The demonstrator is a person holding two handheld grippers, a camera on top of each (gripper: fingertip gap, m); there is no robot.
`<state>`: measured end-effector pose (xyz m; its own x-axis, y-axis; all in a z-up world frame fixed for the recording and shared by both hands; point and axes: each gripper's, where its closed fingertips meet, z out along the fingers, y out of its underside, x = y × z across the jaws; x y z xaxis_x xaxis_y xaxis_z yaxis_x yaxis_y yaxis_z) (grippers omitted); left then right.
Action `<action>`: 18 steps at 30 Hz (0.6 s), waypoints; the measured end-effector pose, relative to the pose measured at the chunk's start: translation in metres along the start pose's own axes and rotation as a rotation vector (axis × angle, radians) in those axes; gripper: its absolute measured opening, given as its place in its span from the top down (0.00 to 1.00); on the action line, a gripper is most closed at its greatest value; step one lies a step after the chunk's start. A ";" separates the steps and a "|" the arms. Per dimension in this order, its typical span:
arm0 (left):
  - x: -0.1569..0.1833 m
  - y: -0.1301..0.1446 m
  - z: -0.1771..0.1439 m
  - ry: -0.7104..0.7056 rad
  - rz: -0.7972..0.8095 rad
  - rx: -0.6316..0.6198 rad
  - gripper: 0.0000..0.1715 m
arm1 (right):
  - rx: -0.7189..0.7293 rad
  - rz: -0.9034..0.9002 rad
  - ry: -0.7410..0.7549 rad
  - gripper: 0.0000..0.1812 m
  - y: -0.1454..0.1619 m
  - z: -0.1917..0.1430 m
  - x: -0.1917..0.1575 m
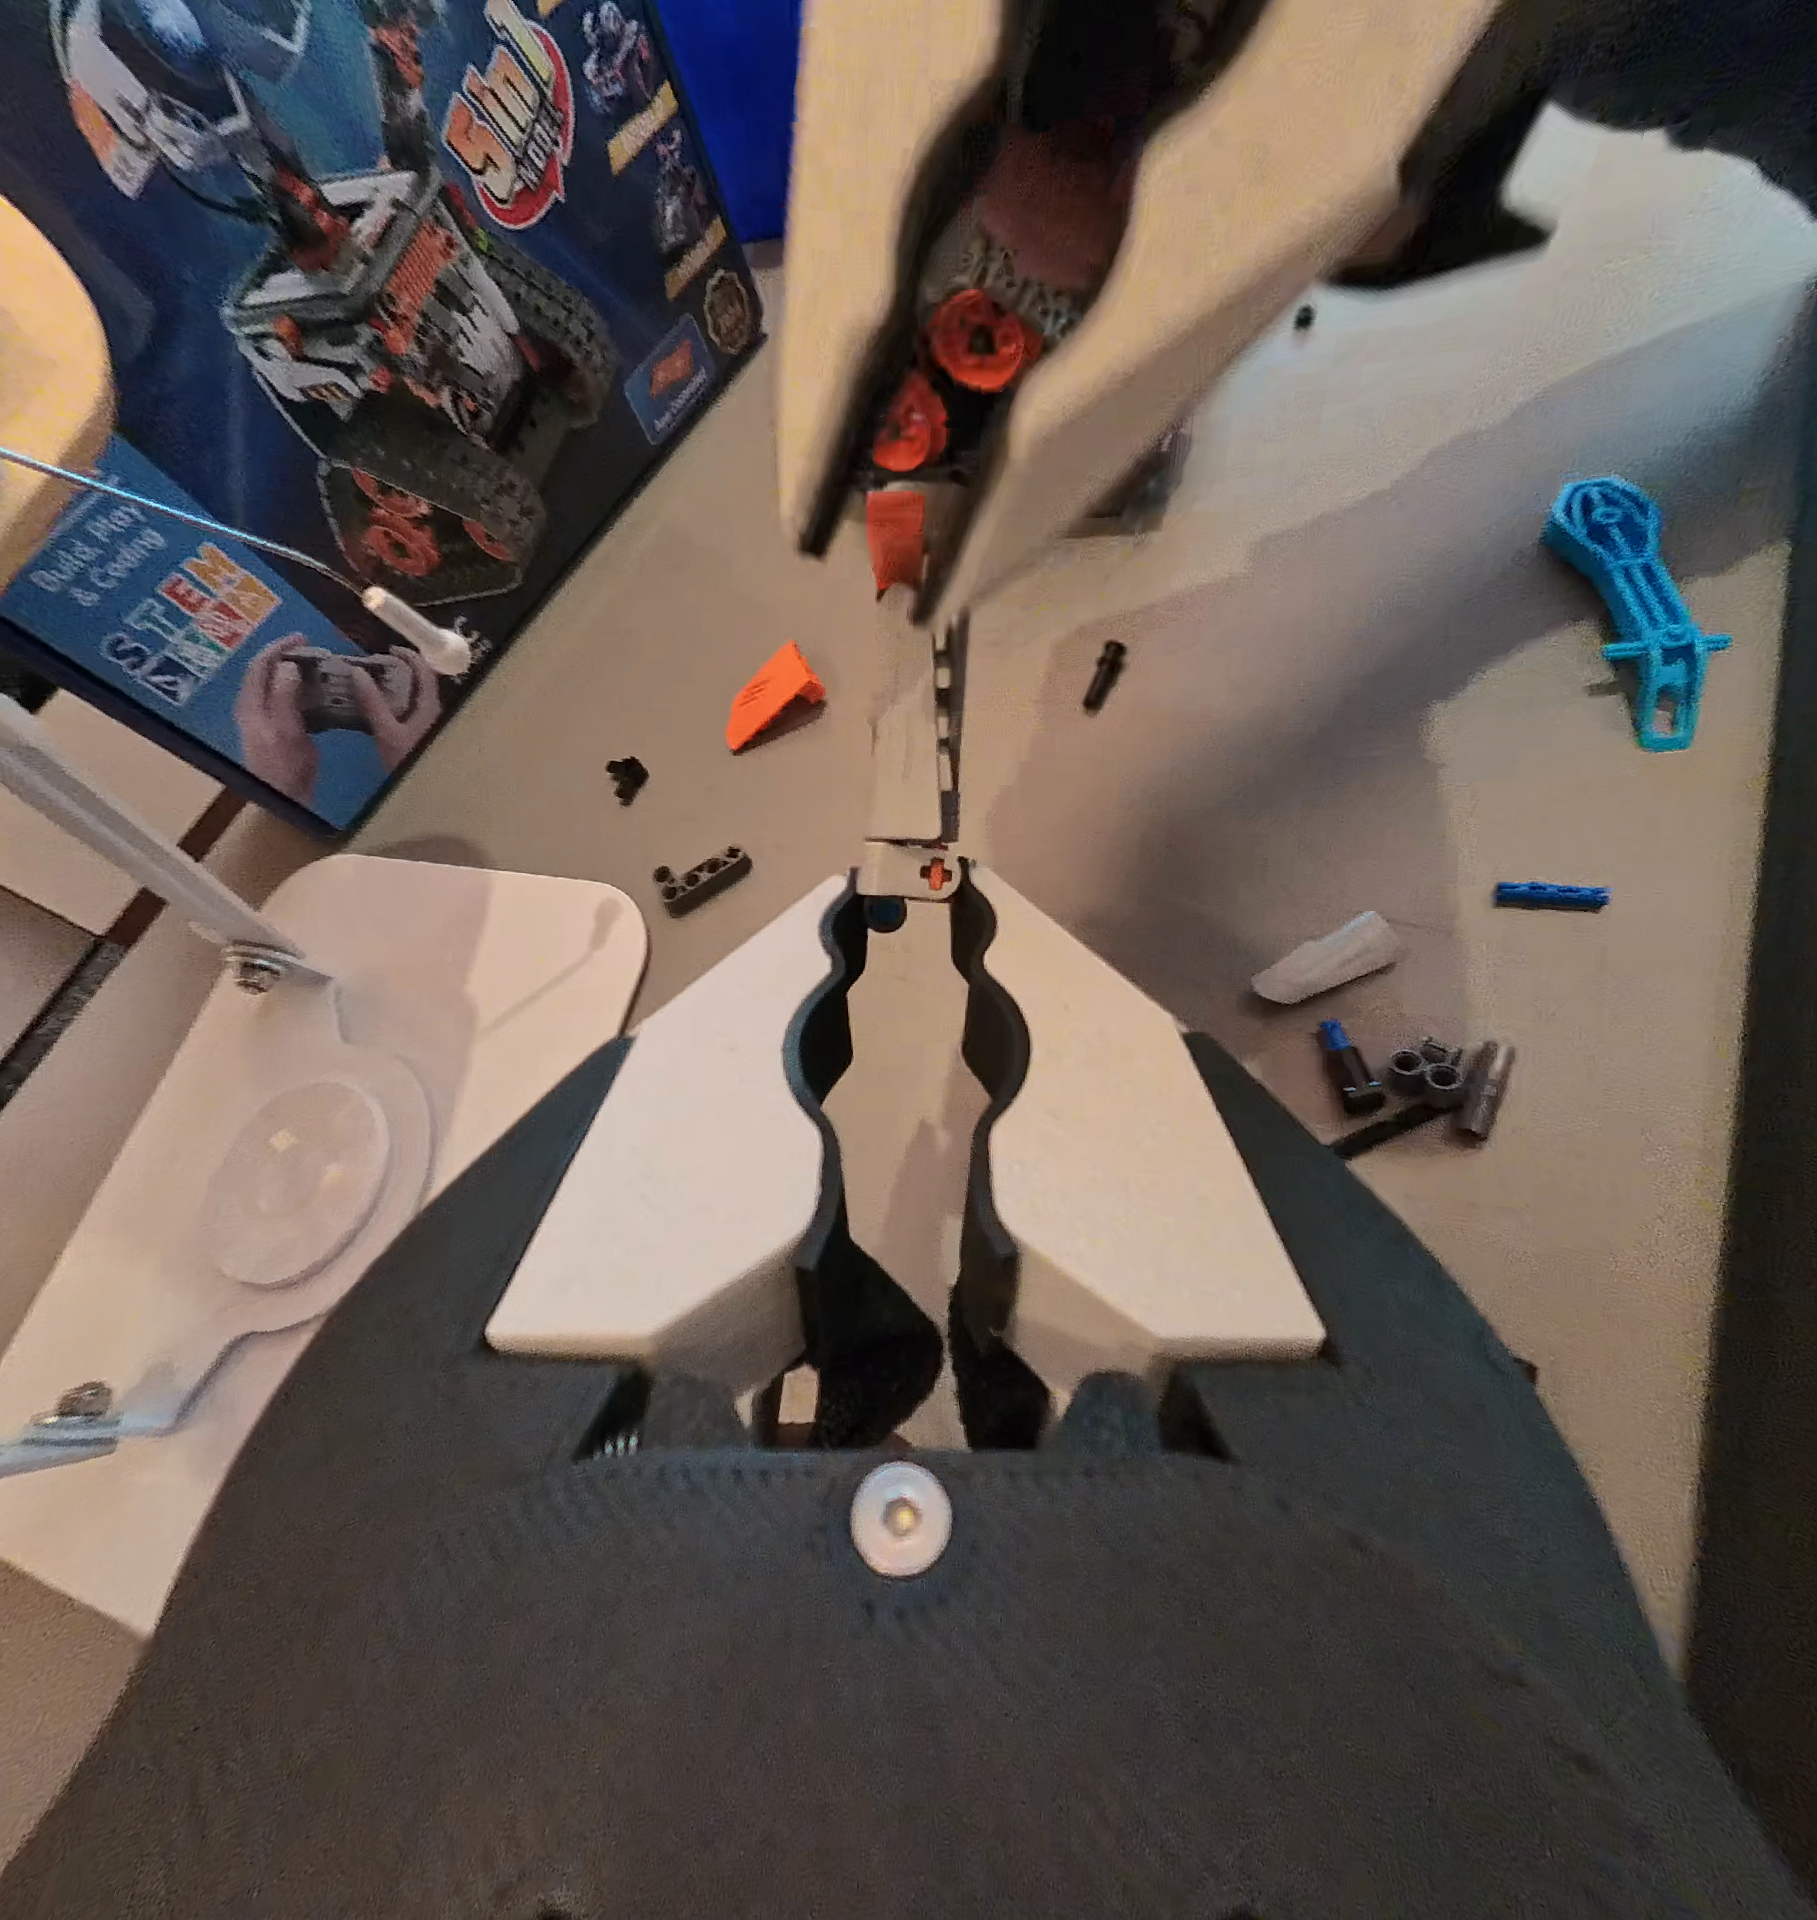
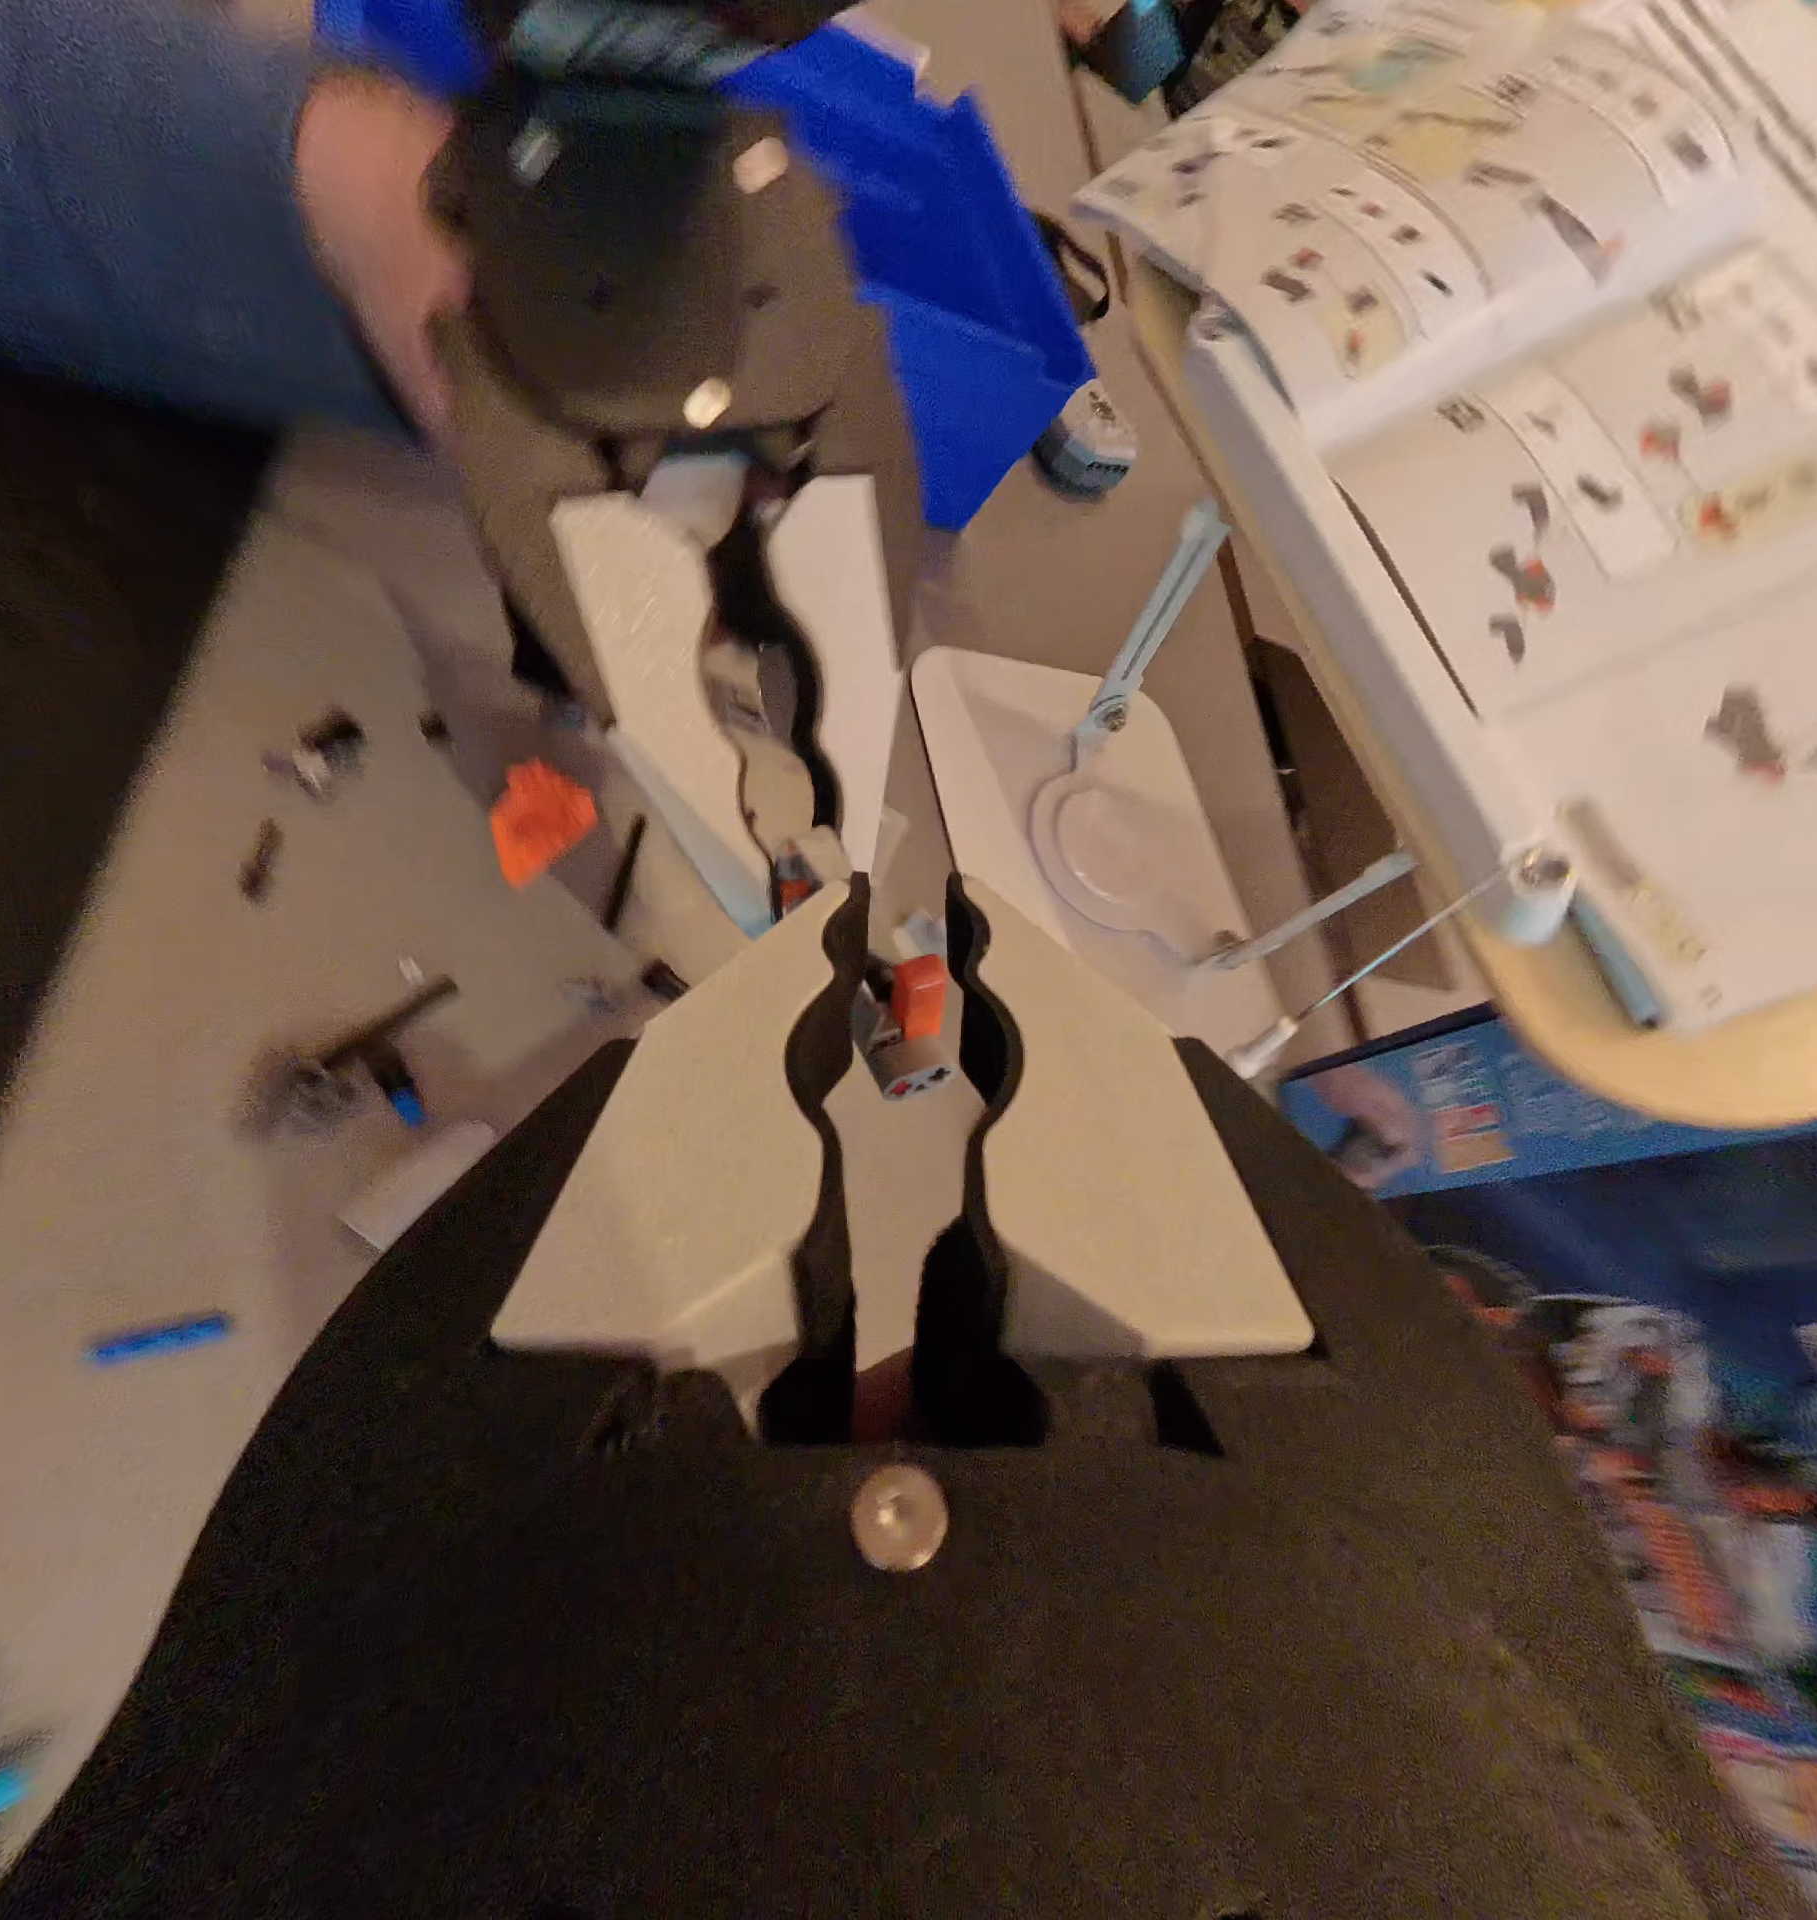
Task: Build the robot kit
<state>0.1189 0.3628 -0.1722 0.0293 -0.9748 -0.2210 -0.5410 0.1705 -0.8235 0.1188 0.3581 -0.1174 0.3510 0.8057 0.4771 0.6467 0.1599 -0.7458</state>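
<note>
Grey-orange brick assembly (image 1: 909, 748) | pinched at opposite ends by left tool (image 1: 906, 883) and right tool (image 2: 906, 894) | beige worktop (image 1: 1247, 790) strewn with loose bricks, blue kit box (image 1: 364, 343) at its edge.

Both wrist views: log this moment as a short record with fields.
left gripper: shut on one end of the long white-and-orange brick assembly
right gripper: shut on the assembly's other end
surface: beige tabletop
loose parts: orange wedge brick, light-blue plastic tool, blue pin
background: blue toy box, white tray
</note>
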 end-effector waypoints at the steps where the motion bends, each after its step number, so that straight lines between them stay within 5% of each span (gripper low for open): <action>1: -0.001 0.000 0.000 -0.016 0.017 -0.005 0.91 | 0.041 0.112 -0.036 0.93 -0.003 -0.003 0.004; 6: -0.002 -0.006 0.003 -0.099 0.123 -0.013 0.92 | 0.033 0.339 -0.133 0.97 0.009 0.004 0.004; 15: 0.007 -0.005 0.004 0.045 -0.101 0.016 0.92 | -0.046 -0.265 0.020 1.00 0.019 0.005 -0.007; 18: 0.009 -0.008 0.004 0.092 -0.170 0.049 0.92 | -0.067 -0.313 0.037 1.00 0.020 0.007 -0.008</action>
<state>0.1268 0.3529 -0.1702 0.0382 -0.9988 -0.0295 -0.4930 0.0069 -0.8700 0.1241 0.3587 -0.1399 0.1515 0.7016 0.6963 0.7701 0.3578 -0.5281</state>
